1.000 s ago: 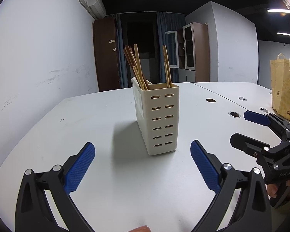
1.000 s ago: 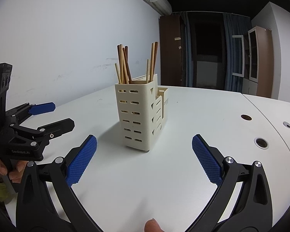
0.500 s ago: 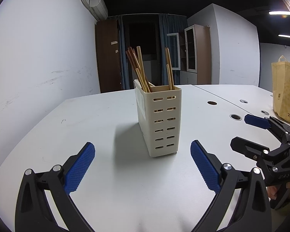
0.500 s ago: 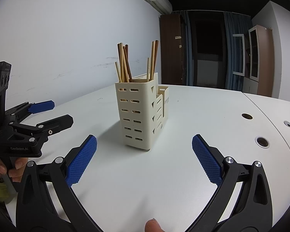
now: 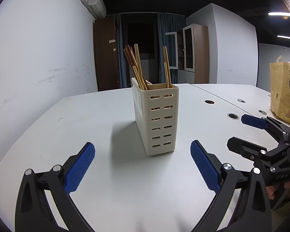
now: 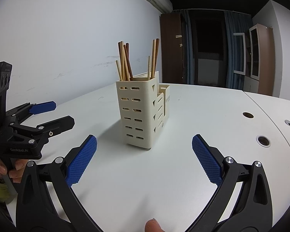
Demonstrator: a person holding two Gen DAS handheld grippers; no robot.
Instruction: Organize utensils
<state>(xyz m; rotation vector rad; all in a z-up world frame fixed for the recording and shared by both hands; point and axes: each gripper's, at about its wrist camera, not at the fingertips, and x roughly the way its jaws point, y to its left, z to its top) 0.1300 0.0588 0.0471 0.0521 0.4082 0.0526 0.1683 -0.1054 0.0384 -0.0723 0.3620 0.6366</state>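
A cream slotted utensil holder (image 5: 157, 119) stands upright on the white table (image 5: 87, 119), with several wooden chopsticks (image 5: 137, 67) sticking up out of it. In the right wrist view the same holder (image 6: 139, 114) shows a lower front compartment, and its chopsticks (image 6: 124, 61) lean together. My left gripper (image 5: 143, 161) is open and empty, a short way in front of the holder. My right gripper (image 6: 144, 154) is open too, nothing between its blue pads. Each gripper shows in the other's view: the right gripper (image 5: 241, 133) at the right, the left gripper (image 6: 54, 114) at the left.
A yellow-brown bag (image 5: 284, 92) stands at the table's right side. Round cable holes (image 6: 263, 140) dot the table's right part, along a seam. A white wall (image 6: 58, 48) runs close along the left. A hand (image 6: 2, 169) holds the left gripper's handle.
Both grippers have shifted only slightly; the left wrist view has tipped up a little, so the holder sits lower in it. Both stay open.
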